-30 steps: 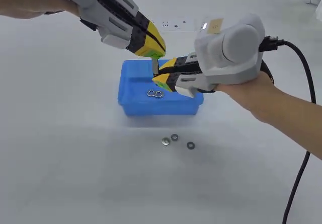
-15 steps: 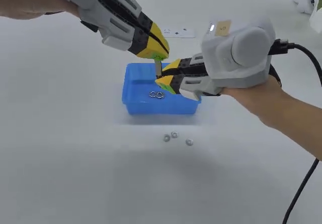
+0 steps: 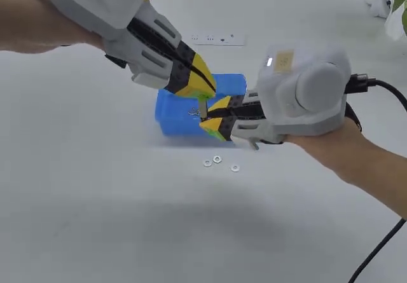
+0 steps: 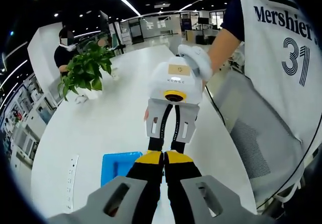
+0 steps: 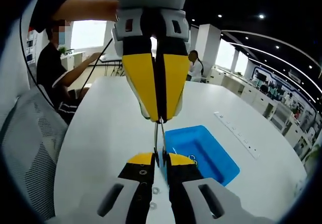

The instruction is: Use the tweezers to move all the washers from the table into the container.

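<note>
White table [image 3: 95, 207] | your left gripper [image 5: 160, 117] and right gripper [image 5: 161, 159] both clamped fingers on the tweezers [image 5: 157, 138], seemingly re-seating them | washers [image 3: 217, 160] lay just below fingers

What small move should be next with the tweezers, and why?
Likely bring the tweezers, pinched by the left gripper and right gripper, down toward the three washers on the table, since these lie outside the container, just on its near side.
</note>
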Action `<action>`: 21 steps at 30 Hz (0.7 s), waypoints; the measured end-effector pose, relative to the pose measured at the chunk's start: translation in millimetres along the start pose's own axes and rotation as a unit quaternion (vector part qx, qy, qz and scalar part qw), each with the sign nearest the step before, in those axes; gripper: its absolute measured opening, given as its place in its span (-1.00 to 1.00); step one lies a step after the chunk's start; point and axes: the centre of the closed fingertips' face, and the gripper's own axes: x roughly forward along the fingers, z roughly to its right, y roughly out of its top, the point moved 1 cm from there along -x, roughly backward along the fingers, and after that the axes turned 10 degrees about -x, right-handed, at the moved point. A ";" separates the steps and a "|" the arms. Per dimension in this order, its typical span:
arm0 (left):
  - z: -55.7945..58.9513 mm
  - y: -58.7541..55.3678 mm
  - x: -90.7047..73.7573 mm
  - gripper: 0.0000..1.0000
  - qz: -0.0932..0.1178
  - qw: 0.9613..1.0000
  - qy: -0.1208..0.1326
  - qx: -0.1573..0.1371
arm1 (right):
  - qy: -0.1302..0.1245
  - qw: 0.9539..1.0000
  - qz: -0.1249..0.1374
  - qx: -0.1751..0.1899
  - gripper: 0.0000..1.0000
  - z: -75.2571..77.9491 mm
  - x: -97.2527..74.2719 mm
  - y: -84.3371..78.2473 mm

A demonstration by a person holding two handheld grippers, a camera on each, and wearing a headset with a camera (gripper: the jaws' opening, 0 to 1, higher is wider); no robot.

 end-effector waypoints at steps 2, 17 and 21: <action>2.7 -1.4 1.1 -0.90 0.002 1.000 0.000 -0.005 | 0.002 1.000 0.001 0.003 -0.80 -3.1 0.5 -2.1; 28.2 -20.2 16.8 -0.90 0.019 0.999 -0.005 -0.051 | 0.021 0.999 -0.009 0.024 -0.80 -38.0 2.2 -19.9; 29.8 -21.2 19.8 -0.90 0.026 0.998 -0.005 -0.063 | 0.024 0.999 -0.011 0.033 -0.80 -41.3 2.4 -24.9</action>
